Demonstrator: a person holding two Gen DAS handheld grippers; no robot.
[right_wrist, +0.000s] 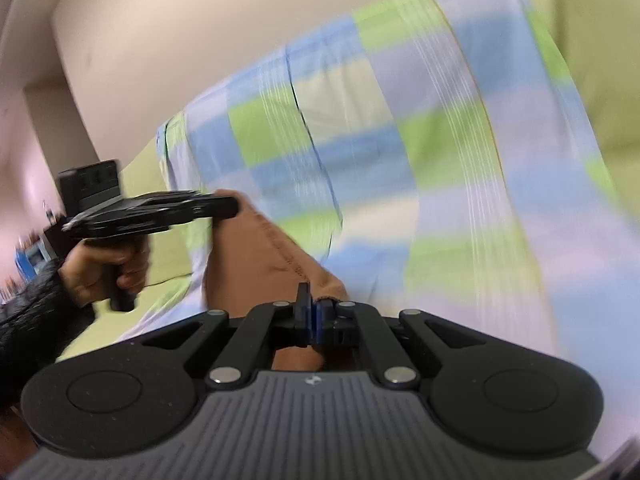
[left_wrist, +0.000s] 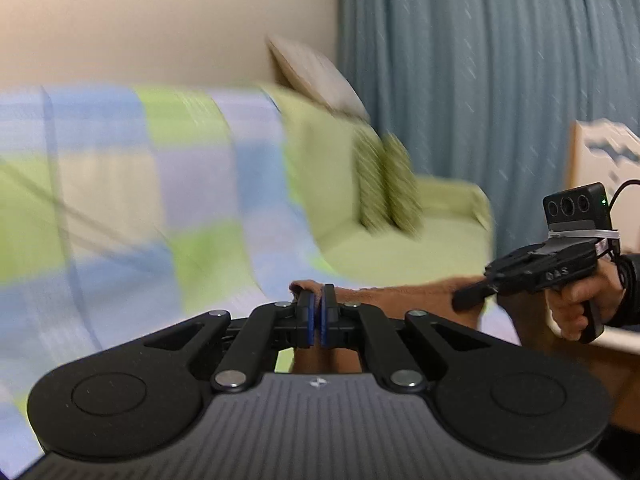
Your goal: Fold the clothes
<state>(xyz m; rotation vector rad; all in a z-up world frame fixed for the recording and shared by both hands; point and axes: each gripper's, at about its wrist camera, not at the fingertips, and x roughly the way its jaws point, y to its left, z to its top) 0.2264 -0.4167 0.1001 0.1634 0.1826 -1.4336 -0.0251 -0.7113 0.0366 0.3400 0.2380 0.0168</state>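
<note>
Now both tongs, the left gripper (left_wrist: 319, 312) and right gripper (right_wrist: 311, 316), pinch the brown cloth (right_wrist: 256, 248) up above the checked sofa cover (right_wrist: 400, 128); a thin corner pinch could slip and drop it

Left wrist view looks forward over its closed fingers at the near checked sofa cover (left_wrist: 120, 200), right wrist view tilts left over the same cover (right_wrist: 400, 140); each sees the other gripper and both share the brown garment (right_wrist: 256, 248).
</note>
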